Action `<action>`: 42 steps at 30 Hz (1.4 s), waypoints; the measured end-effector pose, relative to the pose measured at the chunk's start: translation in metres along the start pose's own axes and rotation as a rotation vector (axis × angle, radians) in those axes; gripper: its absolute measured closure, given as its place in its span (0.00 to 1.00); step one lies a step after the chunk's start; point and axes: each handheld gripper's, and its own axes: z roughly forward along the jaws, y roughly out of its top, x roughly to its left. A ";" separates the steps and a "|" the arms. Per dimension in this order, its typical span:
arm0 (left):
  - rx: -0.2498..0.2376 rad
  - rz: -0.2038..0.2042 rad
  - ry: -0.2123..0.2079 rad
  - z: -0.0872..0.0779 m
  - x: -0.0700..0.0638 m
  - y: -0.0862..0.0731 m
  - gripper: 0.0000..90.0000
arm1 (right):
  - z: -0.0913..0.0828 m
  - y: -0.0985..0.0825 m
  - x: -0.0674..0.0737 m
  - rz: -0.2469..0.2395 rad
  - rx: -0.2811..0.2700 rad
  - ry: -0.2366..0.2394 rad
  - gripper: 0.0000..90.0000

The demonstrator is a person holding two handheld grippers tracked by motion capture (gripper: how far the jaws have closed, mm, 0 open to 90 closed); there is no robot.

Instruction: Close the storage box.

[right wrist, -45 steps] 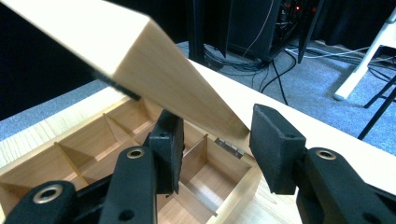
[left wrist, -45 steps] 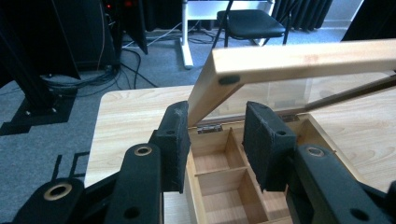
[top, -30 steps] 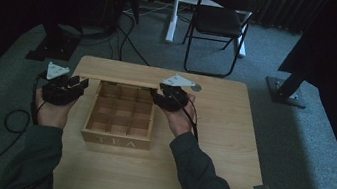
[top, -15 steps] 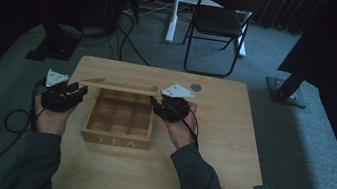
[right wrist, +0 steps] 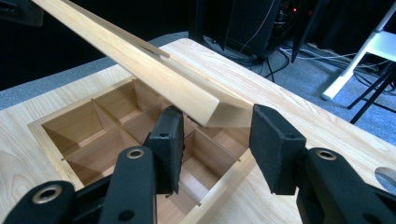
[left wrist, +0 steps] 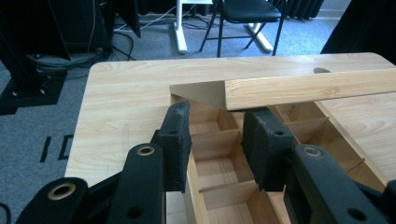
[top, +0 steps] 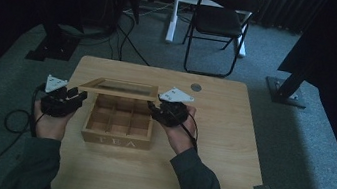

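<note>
**A:** How far along is it?

**B:** About halfway, I'd say. Start with the surface [top: 225,174]: the wooden tea box [top: 116,141] sits on it towards the person's side, left of the middle. The box is uncovered, and its compartments [top: 120,117] look empty.

**A:** And the lid?

**B:** The lid [top: 122,87] hangs tilted over the far half of the box. Its back edge is at the box's rear wall and its front edge is up in the air, so it's neither flat on the box nor swung right back. The rest of its swing is what's left to do.

**A:** What's holding it up?

**B:** The left tongs [top: 75,96] are at its left front corner and the right tongs [top: 156,109] at its right front corner. In each gripper view the jaws stand at a narrow gap with nothing pinched, and the lid's corner seems to rest on their tips.

**A:** So nothing is clamped?

**B:** Not that I can see. The lid looks propped rather than gripped, so it could slip off if either hand drifts.
</note>
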 end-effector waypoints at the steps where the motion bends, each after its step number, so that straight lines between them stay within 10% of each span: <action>1: 0.000 -0.002 -0.001 0.000 0.000 -0.001 0.69 | 0.000 -0.001 0.001 -0.003 0.002 -0.002 0.61; 42: 0.005 0.020 -0.029 -0.006 -0.008 -0.027 0.66 | -0.004 -0.023 0.012 0.011 0.019 0.023 0.60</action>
